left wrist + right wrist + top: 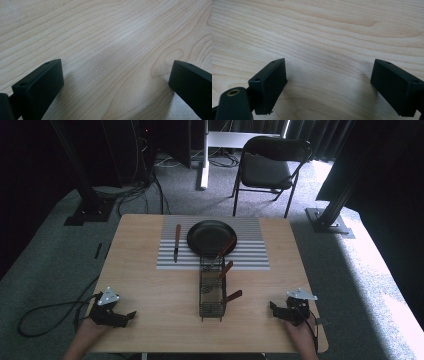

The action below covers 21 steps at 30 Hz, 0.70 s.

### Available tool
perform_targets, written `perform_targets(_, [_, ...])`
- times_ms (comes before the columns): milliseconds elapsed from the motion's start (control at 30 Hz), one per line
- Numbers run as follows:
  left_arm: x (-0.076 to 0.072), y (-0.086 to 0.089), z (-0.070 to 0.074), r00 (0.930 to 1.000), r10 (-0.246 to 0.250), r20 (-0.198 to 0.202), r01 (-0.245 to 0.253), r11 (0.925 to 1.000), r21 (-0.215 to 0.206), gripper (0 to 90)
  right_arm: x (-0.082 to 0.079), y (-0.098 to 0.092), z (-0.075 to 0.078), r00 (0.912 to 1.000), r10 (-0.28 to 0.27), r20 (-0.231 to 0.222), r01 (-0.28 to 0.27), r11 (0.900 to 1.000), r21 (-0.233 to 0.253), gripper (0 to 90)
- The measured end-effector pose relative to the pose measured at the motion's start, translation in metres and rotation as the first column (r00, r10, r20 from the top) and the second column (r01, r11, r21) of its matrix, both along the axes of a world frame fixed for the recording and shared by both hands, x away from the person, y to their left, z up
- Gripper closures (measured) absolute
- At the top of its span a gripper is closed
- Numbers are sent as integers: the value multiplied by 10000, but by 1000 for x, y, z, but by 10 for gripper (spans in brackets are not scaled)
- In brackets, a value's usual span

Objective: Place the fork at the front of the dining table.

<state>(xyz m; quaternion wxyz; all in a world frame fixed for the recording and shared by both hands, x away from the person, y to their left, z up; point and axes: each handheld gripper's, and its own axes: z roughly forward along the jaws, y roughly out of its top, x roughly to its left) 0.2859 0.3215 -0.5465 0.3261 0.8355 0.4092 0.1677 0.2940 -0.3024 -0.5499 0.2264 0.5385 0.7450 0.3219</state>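
high view: above near edge, facing forward-down | 2 gripper views: close over table (150, 290), shared

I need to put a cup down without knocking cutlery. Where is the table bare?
Bare wood lies between the left gripper and the wire caddy, and between the caddy and the right gripper. The far middle is crowded: the striped mat carries the black plate and a knife.

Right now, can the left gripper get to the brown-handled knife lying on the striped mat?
Probably yes. The left gripper rests open on the wooden table, and only bare wood lies between it and the brown-handled knife on the striped mat; the wire basket stands off to the side.
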Motion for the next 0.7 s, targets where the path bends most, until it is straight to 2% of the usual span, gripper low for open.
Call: perform_targets(700, [0, 0, 0, 10000, 0, -3, 0, 10000, 1, 0, -1, 0, 1, 9999, 101, -124, -102, 9999, -49, 124])
